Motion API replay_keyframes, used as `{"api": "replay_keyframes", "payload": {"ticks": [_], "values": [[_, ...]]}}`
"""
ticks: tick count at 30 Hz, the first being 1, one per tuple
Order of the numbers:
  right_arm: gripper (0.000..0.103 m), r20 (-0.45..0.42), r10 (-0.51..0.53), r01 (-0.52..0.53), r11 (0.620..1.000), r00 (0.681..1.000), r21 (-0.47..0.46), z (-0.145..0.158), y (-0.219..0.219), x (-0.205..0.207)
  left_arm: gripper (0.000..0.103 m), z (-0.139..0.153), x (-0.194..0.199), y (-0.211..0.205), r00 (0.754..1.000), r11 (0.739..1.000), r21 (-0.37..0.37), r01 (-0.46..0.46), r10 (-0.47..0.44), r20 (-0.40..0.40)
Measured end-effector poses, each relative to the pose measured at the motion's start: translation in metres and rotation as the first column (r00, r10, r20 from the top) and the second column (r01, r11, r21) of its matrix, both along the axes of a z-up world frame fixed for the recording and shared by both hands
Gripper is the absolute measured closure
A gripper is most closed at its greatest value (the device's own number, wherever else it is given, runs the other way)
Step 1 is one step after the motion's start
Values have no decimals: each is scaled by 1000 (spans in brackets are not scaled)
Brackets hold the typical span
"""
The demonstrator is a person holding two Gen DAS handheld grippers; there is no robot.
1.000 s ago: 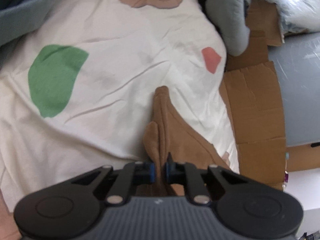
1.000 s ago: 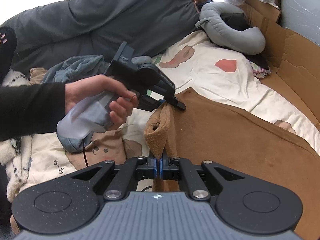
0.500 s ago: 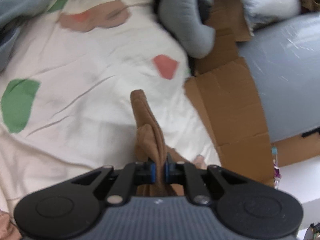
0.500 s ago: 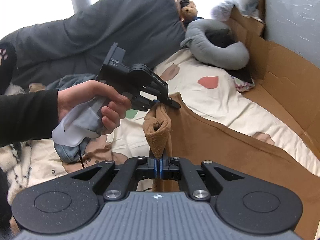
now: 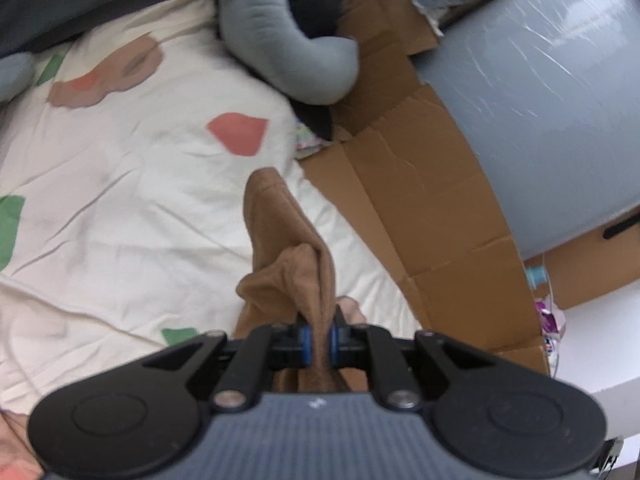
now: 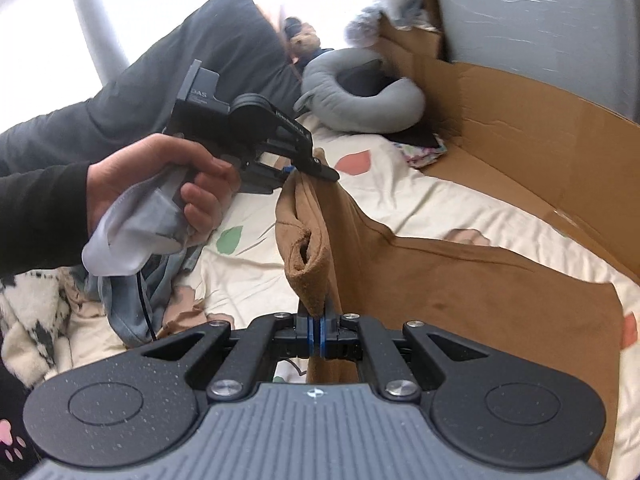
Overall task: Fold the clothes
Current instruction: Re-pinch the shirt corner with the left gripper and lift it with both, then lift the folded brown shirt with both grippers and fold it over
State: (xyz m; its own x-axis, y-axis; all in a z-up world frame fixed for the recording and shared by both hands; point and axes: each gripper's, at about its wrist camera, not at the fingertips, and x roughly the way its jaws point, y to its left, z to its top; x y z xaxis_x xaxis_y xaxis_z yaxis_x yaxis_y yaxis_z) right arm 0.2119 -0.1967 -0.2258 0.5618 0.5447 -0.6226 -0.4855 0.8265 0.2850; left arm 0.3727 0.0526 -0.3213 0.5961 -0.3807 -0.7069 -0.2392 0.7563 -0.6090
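Observation:
A brown garment (image 6: 460, 280) hangs lifted above a cream bedsheet with coloured patches (image 5: 120, 168). My right gripper (image 6: 318, 334) is shut on one bunched corner of it. My left gripper (image 5: 319, 342) is shut on another corner of the brown garment (image 5: 288, 248). In the right wrist view the left gripper (image 6: 308, 164) sits up and to the left, held by a hand (image 6: 160, 184) in a black sleeve, with the cloth's edge stretched between the two grips. The rest of the garment drapes to the right over the sheet.
A grey curved pillow (image 6: 360, 92) lies at the head of the bed beside a dark pillow (image 6: 192, 68). Flattened cardboard (image 5: 432, 200) runs along the right side against a grey wall (image 5: 540, 80). Blue-grey clothing (image 6: 132, 300) is heaped at the left.
Both grippers have risen and travelled toward the head of the bed, carrying the brown garment with them. The grey pillow and cardboard now look closer. Both grips stayed shut.

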Motion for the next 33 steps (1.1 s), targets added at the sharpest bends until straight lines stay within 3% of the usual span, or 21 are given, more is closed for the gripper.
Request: {"api": "replay_keyframes", "payload": {"ticks": [5,15,25,33], "values": [[102,1,-60,60,997,998,45,4,-21,-10,94,19,4,-34,999,999,43,31,-32,12],[102,-12,-175,175,977,984,122,-5,-61,-27,94,29,11,-108,994,985,141,101,-106,23],[102,-56,-293,298,939,954,173,-35,-104,-39,94,15,29,-177,985,971,170,165,-172,22],[102,-114,-397,412,892,911,187,-67,-132,-48,94,-6,36,-230,971,956,180,230,-237,15]]}}
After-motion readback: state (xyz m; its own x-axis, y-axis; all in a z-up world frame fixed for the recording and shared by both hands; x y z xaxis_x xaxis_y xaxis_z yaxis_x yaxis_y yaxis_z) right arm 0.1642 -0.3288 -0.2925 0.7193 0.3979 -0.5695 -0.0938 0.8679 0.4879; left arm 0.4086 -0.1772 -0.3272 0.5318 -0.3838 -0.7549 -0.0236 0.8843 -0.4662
